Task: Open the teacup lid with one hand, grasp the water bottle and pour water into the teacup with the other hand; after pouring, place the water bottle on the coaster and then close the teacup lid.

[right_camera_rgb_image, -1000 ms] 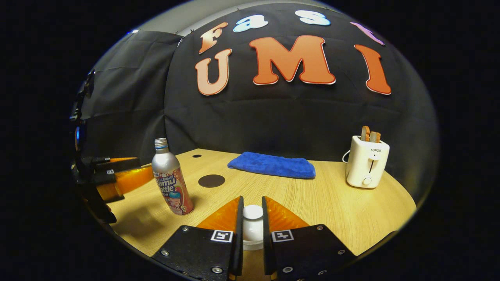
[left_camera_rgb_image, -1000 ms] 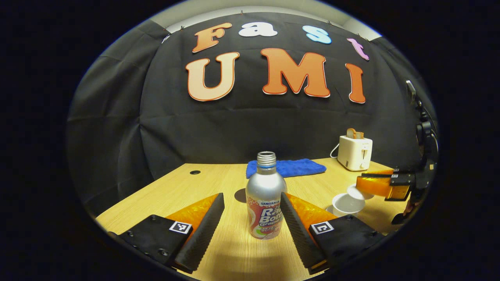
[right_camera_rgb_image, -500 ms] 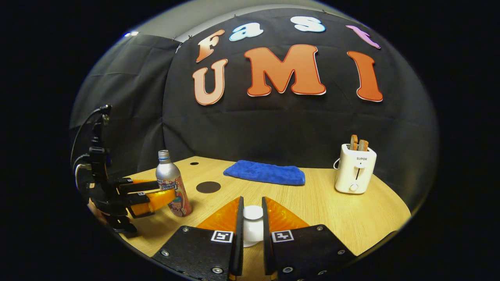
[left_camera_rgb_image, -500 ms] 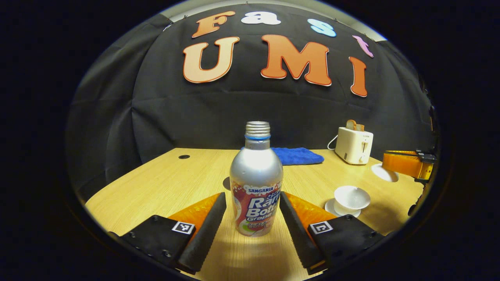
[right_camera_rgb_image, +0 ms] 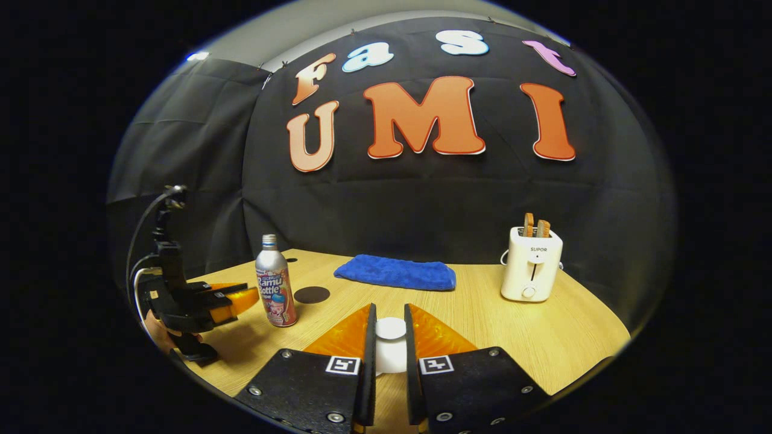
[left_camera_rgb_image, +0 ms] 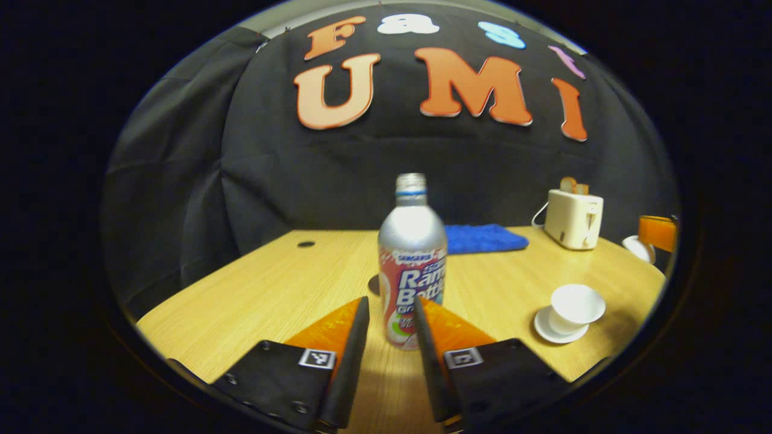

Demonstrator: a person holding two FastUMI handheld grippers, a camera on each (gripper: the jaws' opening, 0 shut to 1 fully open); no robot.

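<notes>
Fingers (right_camera_rgb_image: pixel 368 355) pinch lid (right_camera_rgb_image: pixel 390 330), left gripper view: uncovered teacup (left_camera_rgb_image: pixel 577 305)

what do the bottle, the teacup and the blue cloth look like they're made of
Bottle: likely aluminium, going by its matte silver shoulder and threaded metal neck, with a glossy printed wrap below.
Teacup: probably glazed ceramic or porcelain, plain white and smooth, as its saucer looks too.
Blue cloth: seemingly soft microfibre or terry, with a fuzzy, non-reflective nap.

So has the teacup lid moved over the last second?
Yes. In the left gripper view the lid, shut in the right gripper, went from just over the teacup to up and right of it, toward the toaster.
</notes>
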